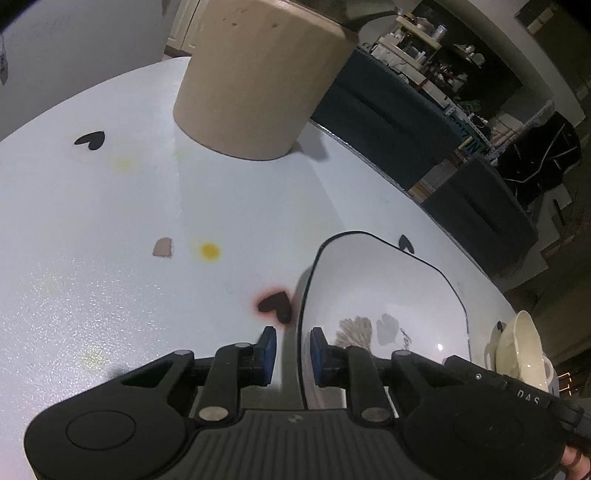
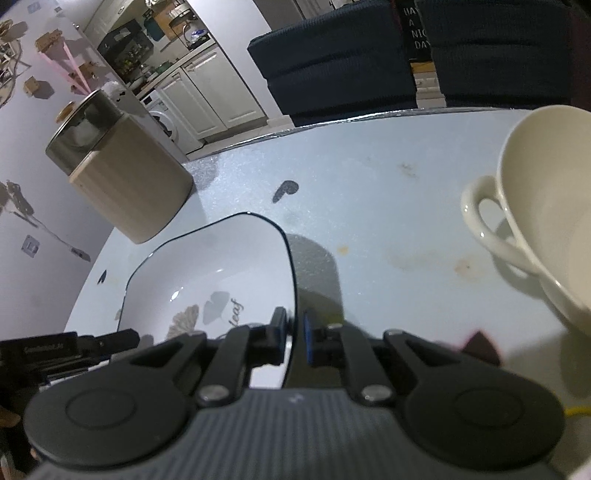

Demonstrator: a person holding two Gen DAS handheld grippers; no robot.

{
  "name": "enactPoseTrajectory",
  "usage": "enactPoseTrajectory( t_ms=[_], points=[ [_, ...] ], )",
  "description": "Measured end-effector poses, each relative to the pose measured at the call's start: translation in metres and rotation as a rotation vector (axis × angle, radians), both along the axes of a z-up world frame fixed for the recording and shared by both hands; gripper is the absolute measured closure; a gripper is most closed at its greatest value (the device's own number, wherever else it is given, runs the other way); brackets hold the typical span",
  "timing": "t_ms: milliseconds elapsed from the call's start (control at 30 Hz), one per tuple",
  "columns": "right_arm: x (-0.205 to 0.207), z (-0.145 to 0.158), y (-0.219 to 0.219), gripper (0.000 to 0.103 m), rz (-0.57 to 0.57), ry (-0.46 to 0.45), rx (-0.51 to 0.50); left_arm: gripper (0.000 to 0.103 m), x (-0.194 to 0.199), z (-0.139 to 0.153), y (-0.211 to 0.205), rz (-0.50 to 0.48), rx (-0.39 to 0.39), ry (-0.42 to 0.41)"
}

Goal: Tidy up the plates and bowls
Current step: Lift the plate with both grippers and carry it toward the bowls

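The square white plate (image 1: pixel 384 295) is pinched at opposite rims by the left gripper (image 1: pixel 293 345) and right gripper (image 2: pixel 293 334), near the tabletop's (image 1: pixel 110 295) edge; next, a level carry toward the cream bowl (image 2: pixel 546 206) is judged needed

The square plate (image 2: pixel 207 288) reads "leaf" (beside printed leaves); a dark sign (image 2: pixel 415 33) reads "A", then cut-off letters.
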State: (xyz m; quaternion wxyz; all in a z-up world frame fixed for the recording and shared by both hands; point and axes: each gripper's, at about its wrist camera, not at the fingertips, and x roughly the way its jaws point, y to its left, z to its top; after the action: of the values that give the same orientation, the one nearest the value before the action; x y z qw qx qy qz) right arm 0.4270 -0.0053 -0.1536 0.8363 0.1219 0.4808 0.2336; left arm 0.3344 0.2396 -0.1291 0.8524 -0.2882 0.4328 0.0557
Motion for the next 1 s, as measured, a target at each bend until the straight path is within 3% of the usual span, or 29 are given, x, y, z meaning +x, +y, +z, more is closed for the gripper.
enactPoseTrajectory(
  t_ms=[167,300,733,1000],
  points=[
    [0.002,-0.003,0.001,0.092,0.006,0.022,0.009,0.086,0.001,-0.001,0.001,-0.02,-0.008,-0.002],
    [0.001,-0.002,0.004,0.093,0.033,0.005,-0.011,0.095,0.006,0.0,0.001,-0.045,-0.006,-0.005],
    [-0.007,-0.003,0.01,0.093,0.01,-0.016,-0.021,0.094,0.007,0.007,-0.013,-0.09,0.106,-0.012],
    [-0.02,0.018,0.01,0.093,0.005,-0.065,-0.041,0.094,-0.006,0.033,-0.024,-0.104,0.134,-0.073]
  ],
)
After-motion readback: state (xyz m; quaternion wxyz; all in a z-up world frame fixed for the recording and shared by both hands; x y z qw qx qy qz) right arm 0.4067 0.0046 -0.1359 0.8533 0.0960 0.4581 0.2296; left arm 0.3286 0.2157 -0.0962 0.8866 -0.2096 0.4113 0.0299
